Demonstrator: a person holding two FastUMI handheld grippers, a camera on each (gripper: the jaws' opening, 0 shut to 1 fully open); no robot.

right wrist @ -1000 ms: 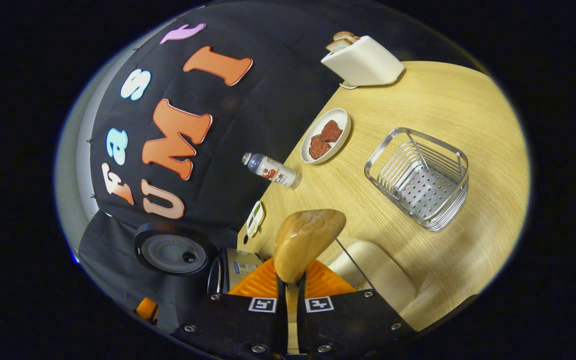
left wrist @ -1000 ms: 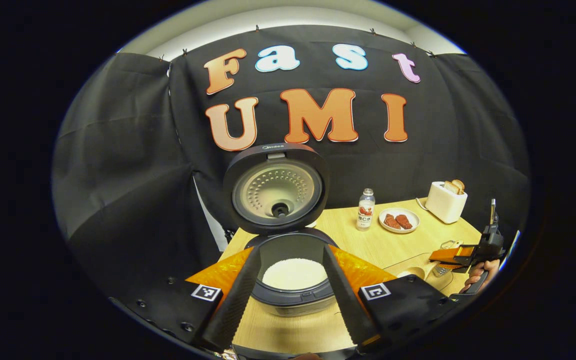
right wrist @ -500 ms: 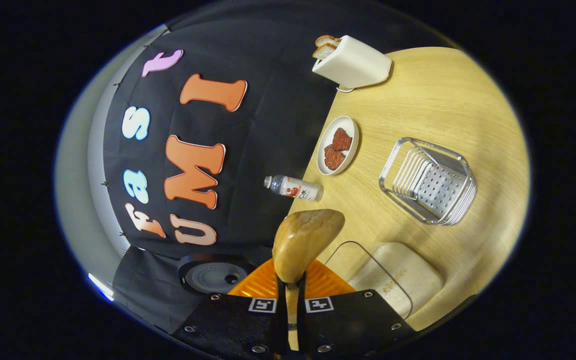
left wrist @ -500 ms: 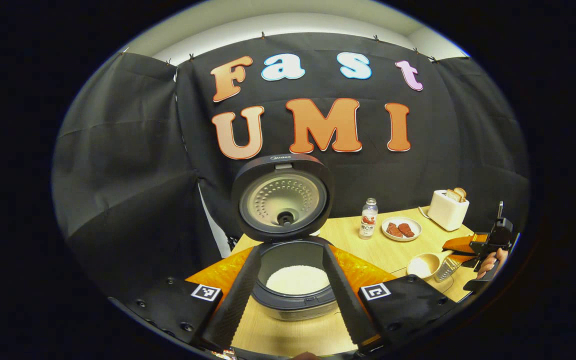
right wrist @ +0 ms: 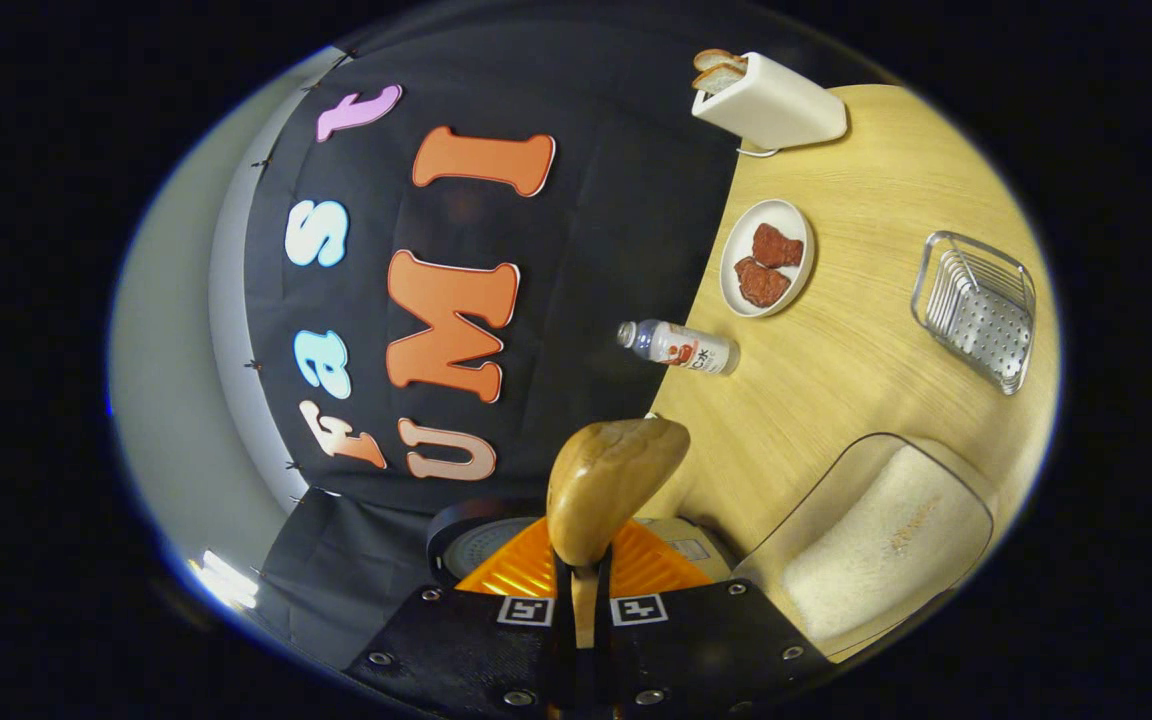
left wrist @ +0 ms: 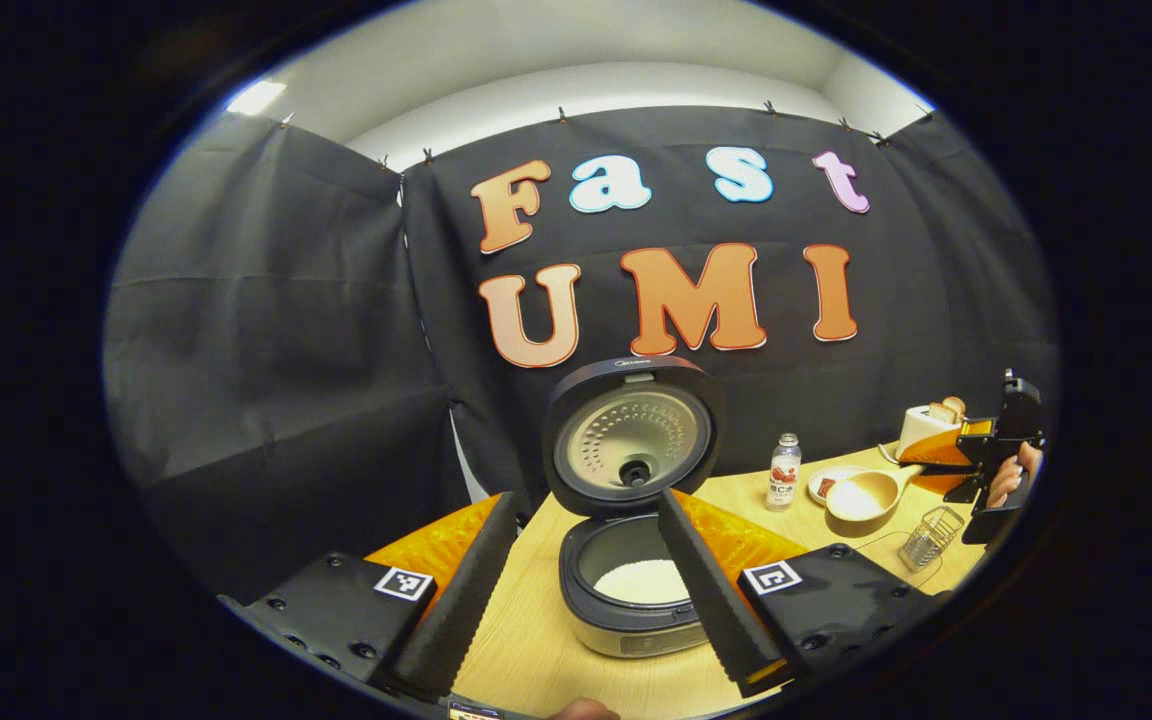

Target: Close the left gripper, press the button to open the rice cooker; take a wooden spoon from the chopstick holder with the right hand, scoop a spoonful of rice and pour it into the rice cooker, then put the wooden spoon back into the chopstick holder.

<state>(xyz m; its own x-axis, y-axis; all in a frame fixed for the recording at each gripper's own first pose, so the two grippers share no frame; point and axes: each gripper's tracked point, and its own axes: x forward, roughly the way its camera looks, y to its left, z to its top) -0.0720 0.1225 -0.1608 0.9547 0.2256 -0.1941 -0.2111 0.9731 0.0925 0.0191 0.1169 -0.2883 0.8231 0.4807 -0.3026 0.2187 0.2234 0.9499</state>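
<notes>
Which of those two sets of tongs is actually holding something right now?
The right tongs, shut on the wooden spoon with rice in its bowl. The left tongs stand open and empty.

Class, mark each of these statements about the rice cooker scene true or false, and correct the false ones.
1. The rice cooker has its lid up. True.
2. The right gripper is shut on the wooden spoon. True: both fingers press on the handle.
3. The chopstick holder has the spoon standing in it. False: the wire holder is empty.
4. The left gripper is clamped on the cooker's lid. False: it is open, holding nothing, with the cooker seen between its fingers.
5. The plate carries two reddish-brown pieces of food. True.
6. The toaster is empty. False: bread slices stick out of its top.
</notes>
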